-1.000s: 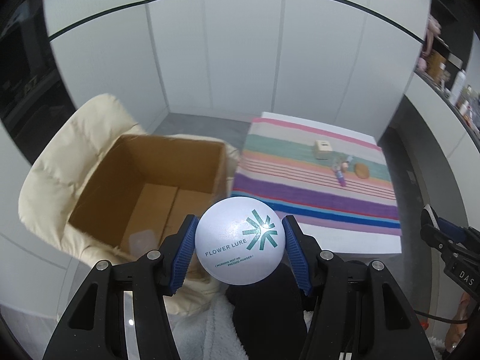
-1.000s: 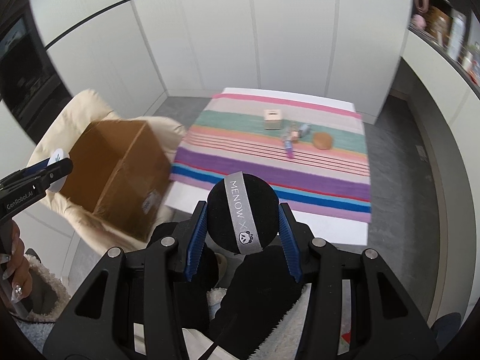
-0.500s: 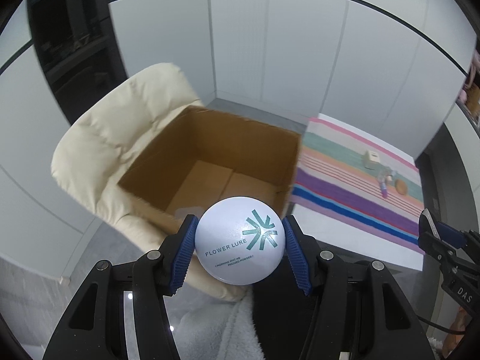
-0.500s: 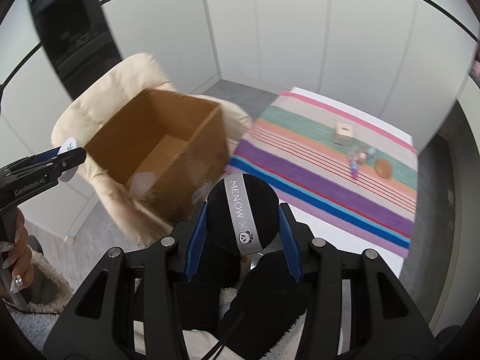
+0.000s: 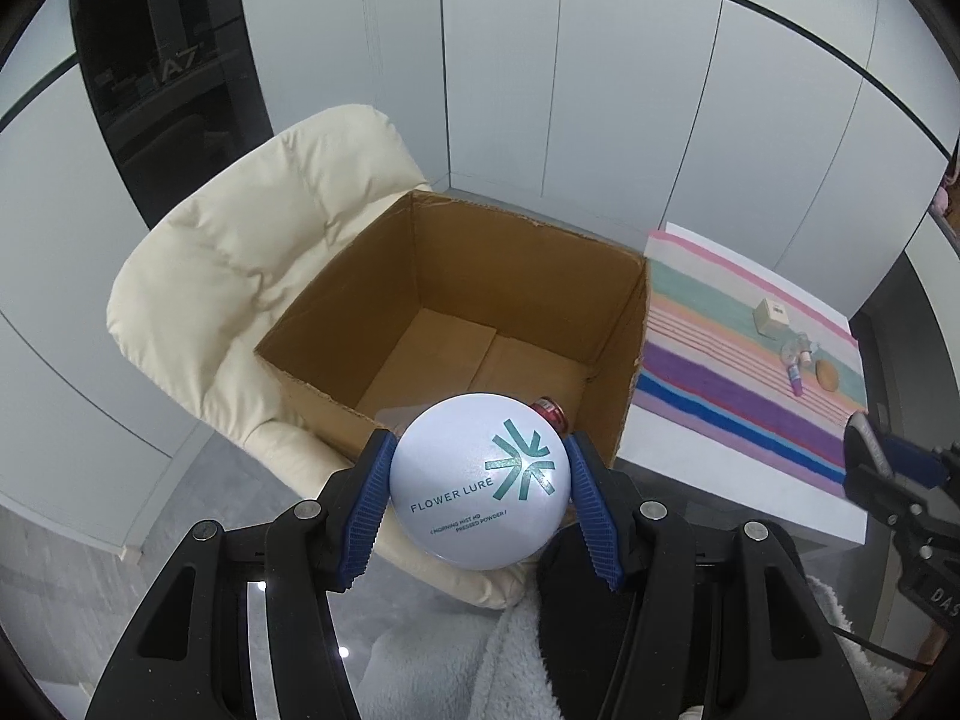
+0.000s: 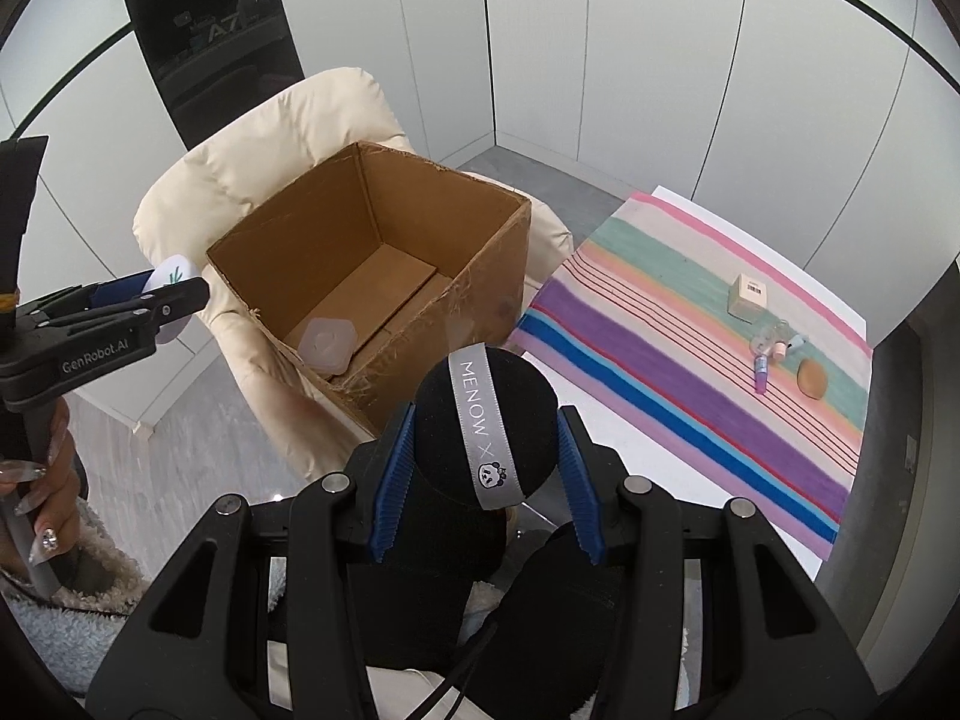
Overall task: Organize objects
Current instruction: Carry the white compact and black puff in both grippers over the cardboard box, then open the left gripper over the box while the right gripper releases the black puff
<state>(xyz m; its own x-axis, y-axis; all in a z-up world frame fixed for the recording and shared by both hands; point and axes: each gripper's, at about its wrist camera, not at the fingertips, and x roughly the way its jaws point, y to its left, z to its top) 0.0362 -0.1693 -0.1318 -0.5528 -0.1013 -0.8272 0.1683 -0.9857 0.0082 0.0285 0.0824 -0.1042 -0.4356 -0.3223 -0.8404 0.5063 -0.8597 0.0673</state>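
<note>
My left gripper [image 5: 477,495] is shut on a white round compact [image 5: 478,483] printed FLOWER LURE, held just before the near rim of an open cardboard box [image 5: 336,300]. The right gripper [image 6: 483,438] is shut on a black puff [image 6: 486,420] with a grey MENOW ribbon, hovering near the same box [image 6: 492,282] at its near corner. Inside the box lie a translucent white lid [image 6: 327,343] and a red-topped item [image 5: 549,411], mostly hidden behind the compact. The left gripper [image 6: 171,294] also shows at the left edge of the right wrist view.
The box sits on a cream padded chair [image 5: 240,276]. To the right stands a white table with a striped cloth [image 6: 660,324] bearing a small beige box [image 6: 750,295], several small bottles [image 6: 774,351] and a brown round piece [image 6: 812,378]. White wall panels stand behind.
Both grippers have swung left from the striped table toward the box, which now fills the middle of both views. The compact and the puff stay gripped.
</note>
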